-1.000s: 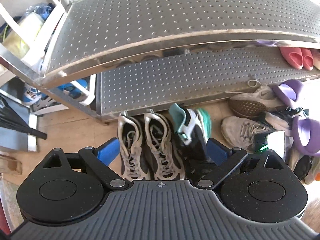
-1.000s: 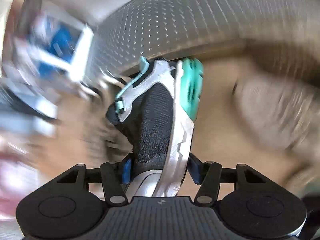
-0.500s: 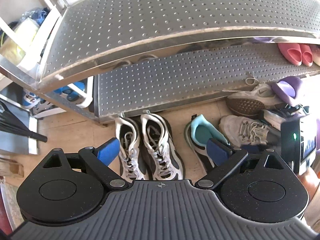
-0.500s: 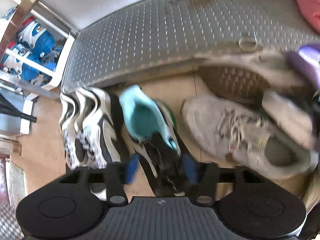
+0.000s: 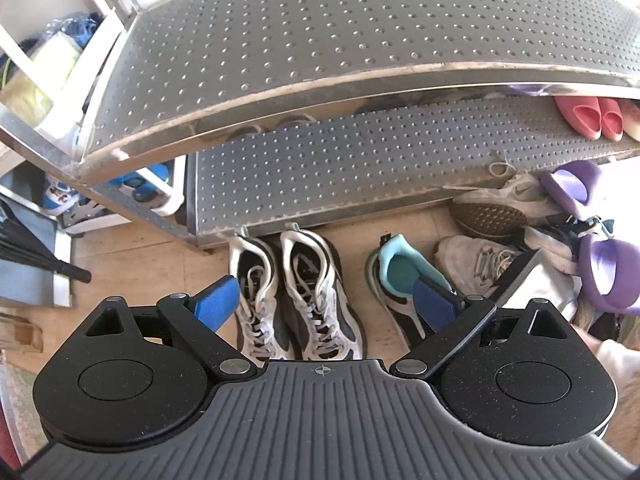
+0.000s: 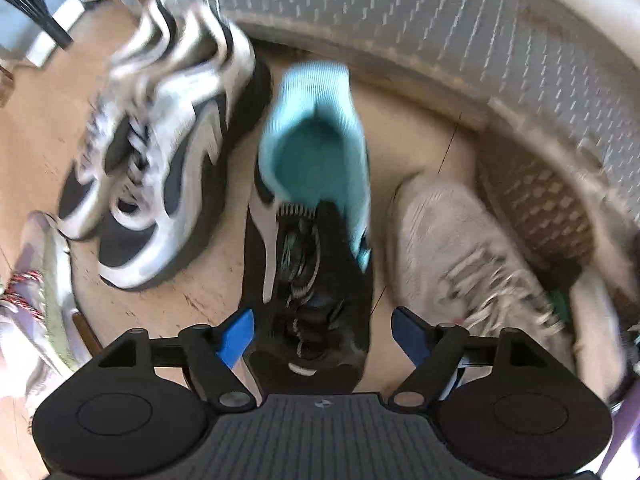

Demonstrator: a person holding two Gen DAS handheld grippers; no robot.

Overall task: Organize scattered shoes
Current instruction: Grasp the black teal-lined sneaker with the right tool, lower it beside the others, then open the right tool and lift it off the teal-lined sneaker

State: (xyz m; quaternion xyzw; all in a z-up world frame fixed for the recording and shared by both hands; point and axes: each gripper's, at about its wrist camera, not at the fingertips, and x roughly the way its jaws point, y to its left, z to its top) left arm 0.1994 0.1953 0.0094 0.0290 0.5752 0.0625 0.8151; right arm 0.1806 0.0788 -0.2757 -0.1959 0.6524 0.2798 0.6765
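A black sneaker with a teal lining [image 6: 312, 216] stands upright on the wooden floor, also in the left wrist view [image 5: 396, 276]. My right gripper [image 6: 324, 334] is open with its blue fingers either side of the shoe's toe, not clamping it. A pair of white-and-grey sneakers [image 5: 296, 300] stands side by side to its left, heels at the metal shoe rack [image 5: 340, 160]; they also show in the right wrist view [image 6: 160, 160]. My left gripper [image 5: 324, 306] is open and empty above this pair.
A pile of grey sneakers [image 5: 476, 264], a purple slipper [image 5: 608, 272] and other shoes lies at the right. Pink slippers [image 5: 588, 116] sit on the rack's lower shelf. A white side rack with blue items [image 5: 136, 188] stands left.
My right gripper set the teal-lined sneaker down upright beside the white-and-grey pair, then opened and let it go. My left gripper has stayed in place.
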